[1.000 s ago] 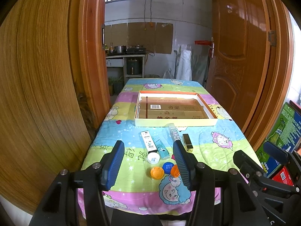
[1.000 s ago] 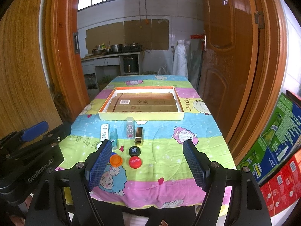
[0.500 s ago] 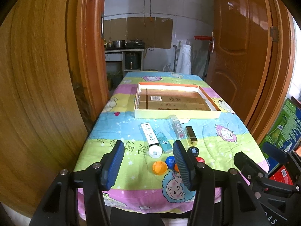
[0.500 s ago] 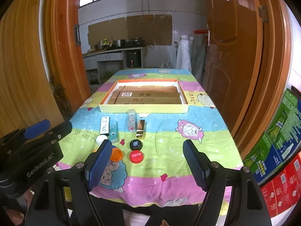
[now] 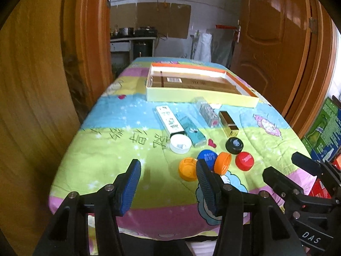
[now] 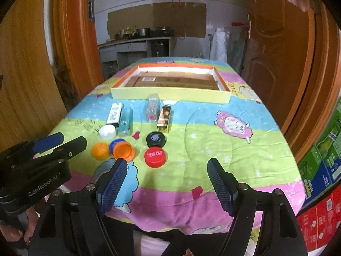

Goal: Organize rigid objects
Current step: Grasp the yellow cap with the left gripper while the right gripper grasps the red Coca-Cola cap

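A cloth-covered table (image 5: 102, 140) carries a shallow yellow-walled tray (image 5: 202, 97) lined with cardboard. In front of it lie a white box (image 5: 169, 120), a teal box (image 5: 191, 131), a clear box (image 5: 207, 111) and a gold box (image 5: 229, 123). Nearer me are loose caps: white (image 5: 180, 143), orange (image 5: 188, 168), blue (image 5: 206, 156), a tilted orange one (image 5: 222, 163), black (image 5: 234, 145) and red (image 5: 244, 161). My left gripper (image 5: 167, 179) hangs open and empty above the near edge, just short of the caps. My right gripper (image 6: 166, 181) is open and empty, below the red cap (image 6: 155, 156).
Wooden door panels (image 5: 38, 85) flank the table on the left and right (image 6: 298, 64). Printed cartons (image 6: 319, 160) are stacked at the right on the floor. A kitchen counter (image 6: 136, 47) with pots stands beyond the table's far end. A hand (image 6: 12, 234) shows at the lower left.
Both grippers have come forward and lower toward the table, so the caps and boxes look larger and nearer. Nothing on the table has shifted, and both stay open.
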{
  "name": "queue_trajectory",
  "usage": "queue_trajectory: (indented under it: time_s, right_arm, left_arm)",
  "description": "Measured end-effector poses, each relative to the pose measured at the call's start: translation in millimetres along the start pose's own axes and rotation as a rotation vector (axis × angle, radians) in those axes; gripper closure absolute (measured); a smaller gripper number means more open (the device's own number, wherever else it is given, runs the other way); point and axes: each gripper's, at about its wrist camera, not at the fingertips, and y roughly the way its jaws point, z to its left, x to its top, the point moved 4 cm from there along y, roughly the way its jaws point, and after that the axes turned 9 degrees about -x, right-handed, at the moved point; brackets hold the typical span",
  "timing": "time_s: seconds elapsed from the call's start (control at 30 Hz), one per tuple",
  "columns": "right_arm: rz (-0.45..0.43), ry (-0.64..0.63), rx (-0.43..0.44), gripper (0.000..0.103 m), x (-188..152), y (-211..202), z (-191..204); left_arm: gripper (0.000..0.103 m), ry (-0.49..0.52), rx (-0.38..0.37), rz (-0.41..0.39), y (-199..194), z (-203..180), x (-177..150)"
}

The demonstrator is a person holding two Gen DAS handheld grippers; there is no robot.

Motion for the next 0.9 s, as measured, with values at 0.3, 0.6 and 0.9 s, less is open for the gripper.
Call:
queue_trajectory:
  time_s: [0.3,0.6,0.9]
  right_arm:
    - [0.034,0.011,0.040,0.024,-6.7,26.4,1.6]
    - [0.057,0.006,0.063,0.034,-6.8,47.3,2.4]
    - [0.045,-0.038,0.076,0.056,2.1,59.2,12.1]
  left_arm:
    - [0.049,0.059,-0.060,0.028,20.7,-10.9,-13.6]
    - [0.053,0.096,-0.043,0.018,32.9,-12.8,-11.9]
    - [0.072,0.095,-0.045,0.003,34.3,-7.2,-9.4]
